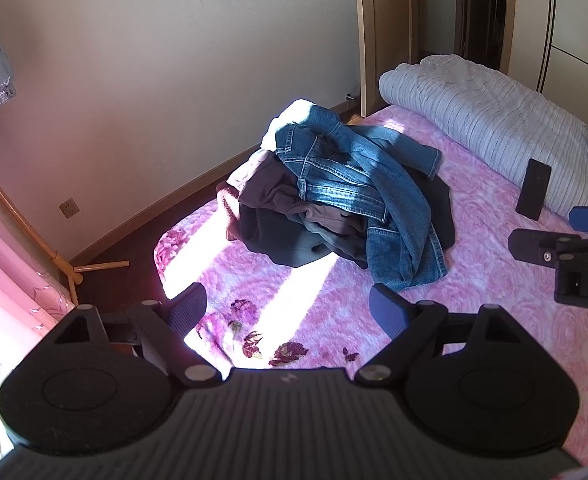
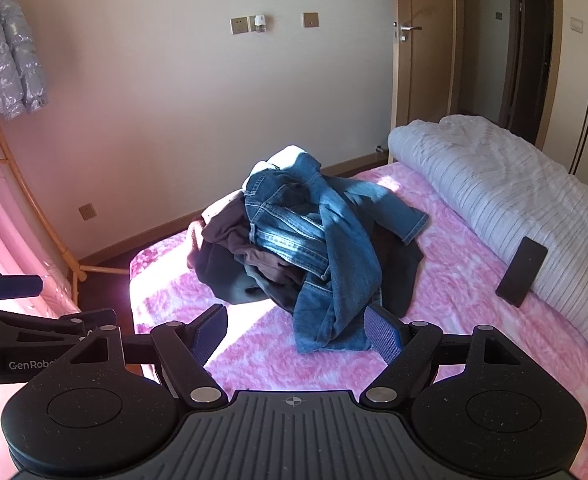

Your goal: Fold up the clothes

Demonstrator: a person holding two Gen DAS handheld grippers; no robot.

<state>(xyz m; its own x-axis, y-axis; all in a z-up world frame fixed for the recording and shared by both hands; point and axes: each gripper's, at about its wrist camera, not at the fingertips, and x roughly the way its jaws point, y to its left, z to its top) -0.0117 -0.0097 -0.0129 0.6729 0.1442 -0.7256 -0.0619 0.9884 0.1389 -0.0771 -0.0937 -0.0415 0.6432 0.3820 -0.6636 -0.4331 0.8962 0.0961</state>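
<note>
Clothes pile [image 2: 306,248] on bed [image 2: 454,300], just ahead of gaping right claw [image 2: 298,336].

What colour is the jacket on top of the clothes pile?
The denim jacket is blue, with faded lighter patches. It shows best in the right wrist view.

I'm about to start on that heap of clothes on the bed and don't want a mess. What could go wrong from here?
1. The denim jacket lies tangled over the dark clothes; pulling it may drag them along.
2. The heap sits near the bed's edge, so loose pieces could slide to the floor.
3. A black phone-like slab leans on the rolled quilt; spreading clothes there might knock it over.
</note>
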